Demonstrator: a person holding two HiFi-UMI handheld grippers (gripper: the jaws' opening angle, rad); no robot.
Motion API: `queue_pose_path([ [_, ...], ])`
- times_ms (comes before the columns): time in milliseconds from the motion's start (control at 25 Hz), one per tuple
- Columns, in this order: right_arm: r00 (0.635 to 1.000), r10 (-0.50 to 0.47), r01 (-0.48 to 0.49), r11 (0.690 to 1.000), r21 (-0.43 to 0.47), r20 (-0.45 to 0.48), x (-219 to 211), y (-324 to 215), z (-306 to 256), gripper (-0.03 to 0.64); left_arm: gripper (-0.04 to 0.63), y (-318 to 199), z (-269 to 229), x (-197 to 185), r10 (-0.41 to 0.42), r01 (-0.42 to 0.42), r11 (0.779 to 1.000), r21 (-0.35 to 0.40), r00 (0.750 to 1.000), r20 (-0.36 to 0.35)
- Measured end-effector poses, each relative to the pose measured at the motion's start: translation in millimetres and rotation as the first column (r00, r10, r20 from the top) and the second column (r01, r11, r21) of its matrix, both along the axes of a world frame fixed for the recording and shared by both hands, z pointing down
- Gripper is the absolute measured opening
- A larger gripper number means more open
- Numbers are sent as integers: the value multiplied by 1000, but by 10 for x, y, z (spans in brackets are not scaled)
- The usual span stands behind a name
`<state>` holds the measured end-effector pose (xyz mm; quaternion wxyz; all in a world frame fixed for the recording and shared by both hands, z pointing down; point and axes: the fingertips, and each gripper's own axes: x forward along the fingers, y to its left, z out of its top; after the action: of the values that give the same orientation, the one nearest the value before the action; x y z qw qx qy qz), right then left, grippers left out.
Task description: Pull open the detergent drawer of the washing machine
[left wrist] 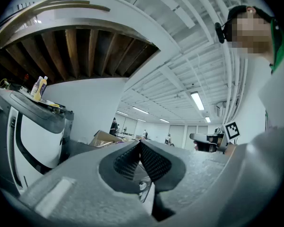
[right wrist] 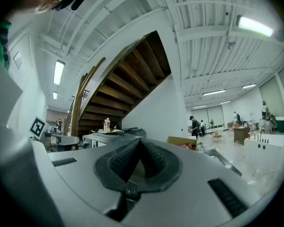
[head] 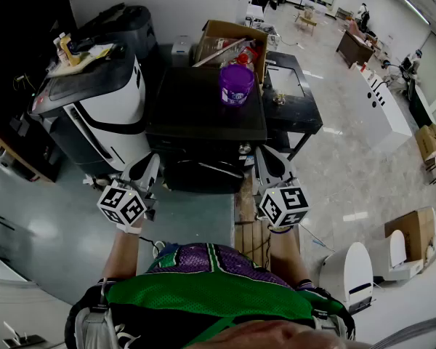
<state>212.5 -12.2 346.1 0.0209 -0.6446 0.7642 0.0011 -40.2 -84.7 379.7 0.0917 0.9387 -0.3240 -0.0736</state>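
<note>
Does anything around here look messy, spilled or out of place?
Nothing looks spilled or broken. Only clutter: a purple tub stands atop the dark machine, and the open cardboard box behind it is crammed, a long strip poking out.

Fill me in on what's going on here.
A person in a green and purple vest stands facing a black-topped washing machine and holds a two-jaw gripper in each hand. The left gripper and the right gripper are held level near the machine's front, both with jaws shut on nothing. A purple plastic tub sits on the machine's top. The detergent drawer can't be seen from these views, and neither gripper has hold of anything.
</note>
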Motion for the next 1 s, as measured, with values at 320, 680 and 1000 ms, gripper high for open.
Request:
queue_pose_path([
  [320, 1000, -2, 2, 1000, 0, 0, 40, 69, 40, -6, 17, 81, 15, 73, -6, 6, 1000, -7, 1000, -2],
  [680, 1000, -28, 28, 999, 45, -10, 17, 118, -59, -2, 17, 107, 27, 119, -10, 10, 1000, -27, 1000, -7],
  [1000, 999, -40, 39, 998, 44, 15, -95, -102, -74, -2, 17, -107, 52, 77, 12, -11, 999, -41, 1000, 27],
])
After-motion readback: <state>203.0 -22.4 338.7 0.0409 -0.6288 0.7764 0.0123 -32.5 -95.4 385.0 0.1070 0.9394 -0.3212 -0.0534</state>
